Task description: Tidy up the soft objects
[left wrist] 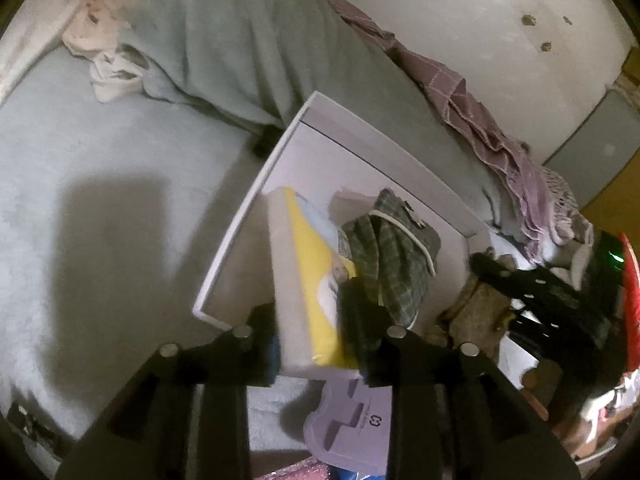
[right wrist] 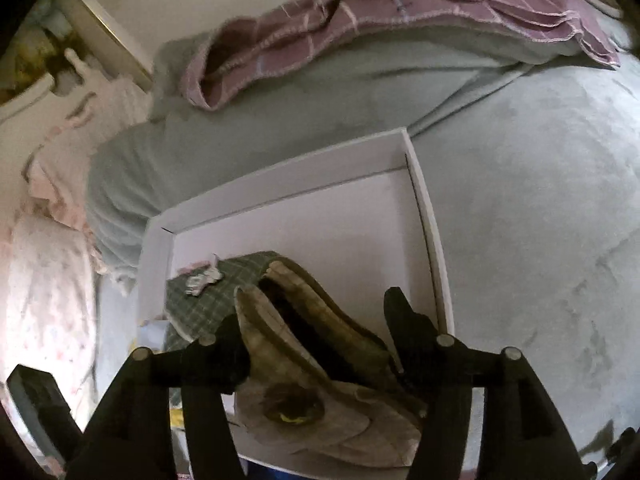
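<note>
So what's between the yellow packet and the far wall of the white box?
In the left wrist view, a green plaid cloth lies beside the yellow packet; past it, bare box floor reaches the white box wall.

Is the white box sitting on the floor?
No, the white box rests on the grey-green bedding, beside a purple blanket.

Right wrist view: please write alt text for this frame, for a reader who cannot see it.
The right gripper reaches over a shallow white box on a pale green bed cover, its fingers either side of a beige slipper at the box's near edge. A green plaid cloth lies in the box behind it; a mauve blanket is bunched beyond.
</note>
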`<state>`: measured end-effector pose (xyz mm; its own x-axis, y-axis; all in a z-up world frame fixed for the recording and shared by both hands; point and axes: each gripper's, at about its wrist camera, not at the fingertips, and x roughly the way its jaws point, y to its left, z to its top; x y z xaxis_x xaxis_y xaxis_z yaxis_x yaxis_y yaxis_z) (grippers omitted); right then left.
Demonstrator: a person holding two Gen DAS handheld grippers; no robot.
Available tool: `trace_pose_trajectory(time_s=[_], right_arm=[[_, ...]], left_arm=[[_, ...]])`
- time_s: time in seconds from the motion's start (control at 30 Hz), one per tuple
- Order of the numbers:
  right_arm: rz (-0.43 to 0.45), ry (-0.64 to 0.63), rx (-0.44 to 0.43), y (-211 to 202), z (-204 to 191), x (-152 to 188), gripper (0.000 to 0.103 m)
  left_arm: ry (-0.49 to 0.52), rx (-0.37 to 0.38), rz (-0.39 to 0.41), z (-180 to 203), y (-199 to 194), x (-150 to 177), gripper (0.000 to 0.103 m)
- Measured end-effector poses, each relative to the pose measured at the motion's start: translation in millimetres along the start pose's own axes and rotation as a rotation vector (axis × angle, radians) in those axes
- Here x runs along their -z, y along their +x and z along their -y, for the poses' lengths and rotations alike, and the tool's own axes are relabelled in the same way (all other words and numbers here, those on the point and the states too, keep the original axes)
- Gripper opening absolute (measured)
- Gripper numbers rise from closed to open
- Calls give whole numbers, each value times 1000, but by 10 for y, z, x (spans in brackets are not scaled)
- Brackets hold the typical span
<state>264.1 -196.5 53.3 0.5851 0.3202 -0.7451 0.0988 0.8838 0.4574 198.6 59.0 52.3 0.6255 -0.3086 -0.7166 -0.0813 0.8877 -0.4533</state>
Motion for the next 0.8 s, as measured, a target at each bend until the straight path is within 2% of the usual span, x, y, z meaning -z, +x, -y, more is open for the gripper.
trace_pose_trajectory(time_s=[0.1,0.17,0.27,0.47,0.6,0.7,0.8], right_arm=[[79,8,-75,-216,15,33,72],[126,-5,-77,-343,-9,43,80],[162,-67,-55,-500,-76,100,81],[181,-208,-20,-749,-271,165,81],[206,-295,-21,-1058,-369,283,81],[205,-359,-36,-1386,-354,416,81],[230,-407,-35,-1676,-292,547,81]], left_arm=[[57,-64,6,109,-23,16,41],[87,-98,10,186,-34,18,45],[120,-145,21,264,-87,28,54],[168,-197,75,412,-251,75,55],[194,-177,102,585,-417,186,55],[243,-194,107,724,-601,311,55],[283,-150,104,817,-790,487,55]])
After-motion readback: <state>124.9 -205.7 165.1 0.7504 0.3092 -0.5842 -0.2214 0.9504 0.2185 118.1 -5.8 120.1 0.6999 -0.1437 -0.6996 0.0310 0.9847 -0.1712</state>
